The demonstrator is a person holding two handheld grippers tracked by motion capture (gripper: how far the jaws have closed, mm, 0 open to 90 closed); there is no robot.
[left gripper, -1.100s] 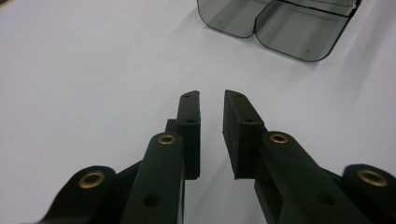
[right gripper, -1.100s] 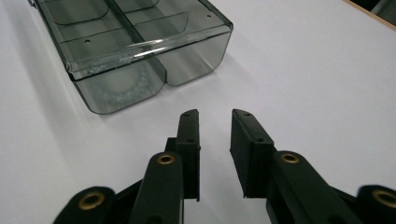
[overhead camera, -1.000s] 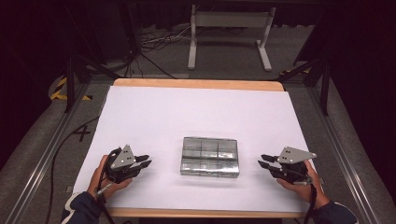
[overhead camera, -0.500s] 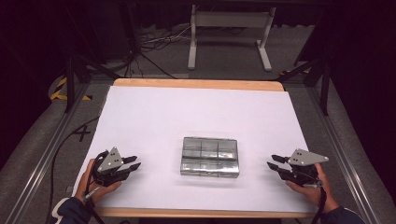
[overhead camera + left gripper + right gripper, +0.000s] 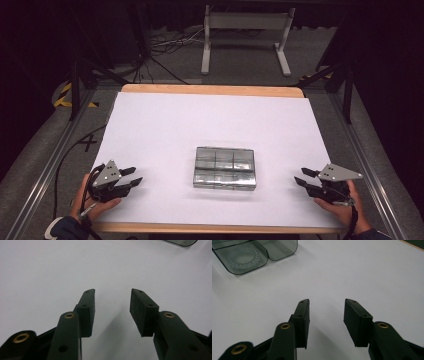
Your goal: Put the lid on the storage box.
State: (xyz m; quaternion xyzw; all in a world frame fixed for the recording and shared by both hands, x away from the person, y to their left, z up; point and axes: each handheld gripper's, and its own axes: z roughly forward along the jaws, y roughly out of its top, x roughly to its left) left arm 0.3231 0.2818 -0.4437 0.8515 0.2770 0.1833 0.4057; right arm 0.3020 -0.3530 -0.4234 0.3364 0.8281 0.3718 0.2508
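A clear plastic box point(image 5: 224, 168) sits mid-bench point(image 5: 165, 125). The left gripper point(image 5: 132, 178) rests near left and the right gripper point(image 5: 303, 178) near right, both jaws apart, holding nothing.

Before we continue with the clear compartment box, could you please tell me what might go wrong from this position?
1. The clear box has smooth, glossy walls; jaws closing on it might slip or push it across the white table cover rather than grip it.
2. The left gripper and right gripper are both open and apart from the box on opposite sides; an uneven approach could turn it.
3. Both hands sit near the table's front edge, so the trailing cables might catch.
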